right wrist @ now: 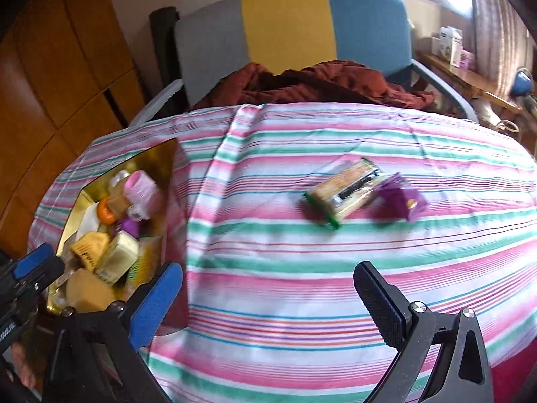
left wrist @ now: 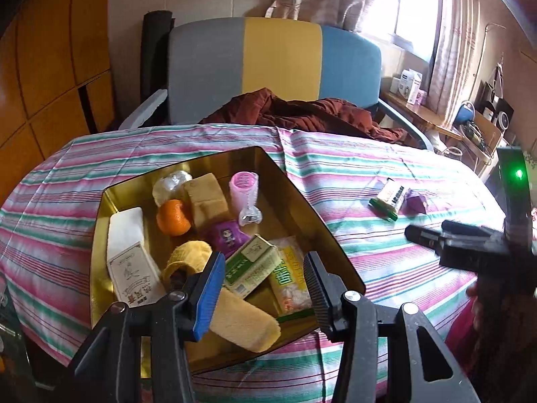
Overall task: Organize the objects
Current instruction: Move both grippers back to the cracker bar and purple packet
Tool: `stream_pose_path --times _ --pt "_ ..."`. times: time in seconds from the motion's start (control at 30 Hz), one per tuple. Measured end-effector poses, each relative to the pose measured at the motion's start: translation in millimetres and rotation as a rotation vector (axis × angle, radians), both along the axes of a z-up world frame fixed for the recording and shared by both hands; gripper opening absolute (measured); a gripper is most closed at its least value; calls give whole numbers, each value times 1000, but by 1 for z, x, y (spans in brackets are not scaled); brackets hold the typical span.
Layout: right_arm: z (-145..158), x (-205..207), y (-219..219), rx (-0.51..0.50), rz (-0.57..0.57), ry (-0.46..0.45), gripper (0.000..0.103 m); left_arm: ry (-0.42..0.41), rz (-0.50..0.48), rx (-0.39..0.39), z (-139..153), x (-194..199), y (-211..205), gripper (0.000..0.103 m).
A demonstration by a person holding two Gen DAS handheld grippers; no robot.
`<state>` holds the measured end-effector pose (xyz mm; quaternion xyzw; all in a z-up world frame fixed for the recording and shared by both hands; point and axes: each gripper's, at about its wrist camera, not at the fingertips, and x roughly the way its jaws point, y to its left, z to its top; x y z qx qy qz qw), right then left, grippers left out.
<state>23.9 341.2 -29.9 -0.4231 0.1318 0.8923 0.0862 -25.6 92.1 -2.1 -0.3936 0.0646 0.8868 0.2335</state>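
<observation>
An open gold tin stands on the striped cloth, filled with an orange, a pink roller, a white carton, a green box, a yellow towel roll and other small items. My left gripper hangs open over the tin's near end, holding nothing. To the right, a cracker packet and a purple packet lie side by side on the cloth. My right gripper is open and empty, short of both packets. The tin is to its left.
Behind the table stands a chair with a grey, yellow and blue back and a dark red garment on its seat. Wooden cupboards fill the left. A side desk with boxes sits under the window on the right.
</observation>
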Motion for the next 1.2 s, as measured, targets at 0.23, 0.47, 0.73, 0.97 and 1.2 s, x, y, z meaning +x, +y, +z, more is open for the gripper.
stream_pose_path --times 0.23,0.47,0.73,0.97,1.2 --pt "9 -6 48 74 -77 -18 103 -8 -42 -12 -1 3 16 49" --pt "1 -21 106 147 -135 -62 103 -20 -83 -20 -4 6 33 49" --pt "-34 -11 171 -25 -317 -118 103 -39 -124 -40 -9 5 56 49" --pt "-38 -9 177 -44 -345 -142 103 -62 -192 -52 -14 3 94 49" --pt "-36 -3 185 -80 -384 -125 103 -83 -274 -98 -26 -1 139 49"
